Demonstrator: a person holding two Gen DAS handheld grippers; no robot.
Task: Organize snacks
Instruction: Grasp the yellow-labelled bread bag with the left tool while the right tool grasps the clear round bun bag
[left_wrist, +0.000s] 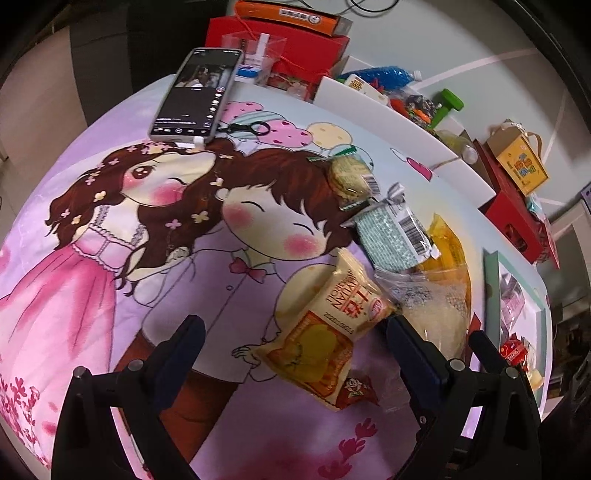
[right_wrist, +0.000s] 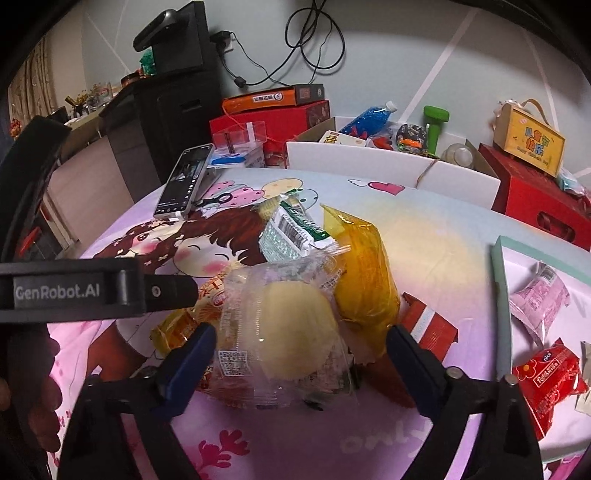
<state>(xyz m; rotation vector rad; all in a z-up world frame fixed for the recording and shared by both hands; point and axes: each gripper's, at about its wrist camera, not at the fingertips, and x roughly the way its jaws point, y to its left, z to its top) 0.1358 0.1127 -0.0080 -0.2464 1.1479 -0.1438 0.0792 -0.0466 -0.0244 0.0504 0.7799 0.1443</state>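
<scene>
Clear-wrapped pale cake (right_wrist: 291, 325) lay right between the wide-apart tongs of the right gripper (right_wrist: 301, 345), in lower centre, long axis running away from them. Left gripper (left_wrist: 295, 332), tongs also apart and empty, had the yellow packet (left_wrist: 321, 332) between them.

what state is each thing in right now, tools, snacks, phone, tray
left tool: open, over the yellow snack pack
right tool: open, clear-wrapped cake between its fingers
phone: screen on, propped up
tray: holds a pink packet and a red packet
</scene>
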